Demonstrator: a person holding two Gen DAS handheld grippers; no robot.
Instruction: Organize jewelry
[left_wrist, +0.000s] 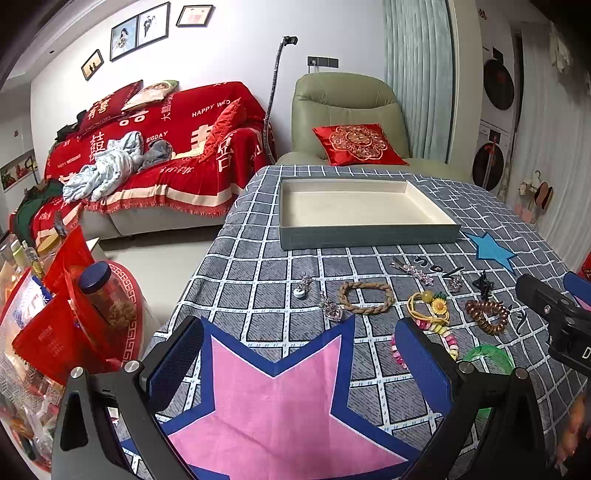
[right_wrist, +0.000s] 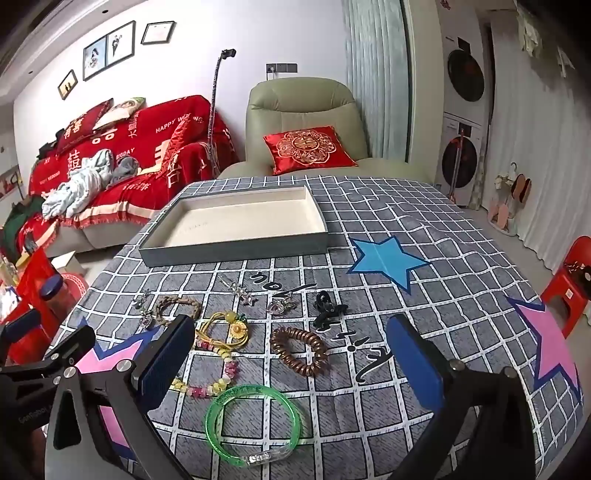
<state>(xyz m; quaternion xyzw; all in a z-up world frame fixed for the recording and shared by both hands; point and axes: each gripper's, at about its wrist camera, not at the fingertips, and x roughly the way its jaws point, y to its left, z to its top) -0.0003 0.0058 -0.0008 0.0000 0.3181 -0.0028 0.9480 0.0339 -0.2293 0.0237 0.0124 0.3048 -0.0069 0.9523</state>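
Note:
An empty cream-lined tray (left_wrist: 365, 238) (right_wrist: 236, 251) stands at the far side of the checked tablecloth. Jewelry lies loose in front of it: a braided rope bracelet (left_wrist: 366, 297) (right_wrist: 178, 304), a brown coil band (left_wrist: 487, 315) (right_wrist: 299, 350), a yellow flower tie (left_wrist: 430, 306) (right_wrist: 225, 330), a pastel bead bracelet (right_wrist: 210, 382), a green bangle (right_wrist: 253, 422) (left_wrist: 487, 356), a black claw clip (right_wrist: 328, 308) (left_wrist: 484, 284), crystal clips (left_wrist: 415, 271) and heart pendants (left_wrist: 332, 310). My left gripper (left_wrist: 299, 365) is open above a pink star. My right gripper (right_wrist: 291, 369) is open over the coil band and bangle.
A red-covered sofa (left_wrist: 155, 158) and a green armchair (left_wrist: 347, 122) stand beyond the table. Red bags and a jar (left_wrist: 99, 291) crowd the floor at the left. A red stool (right_wrist: 569, 280) stands at the right. The right gripper's body shows in the left wrist view (left_wrist: 554, 314).

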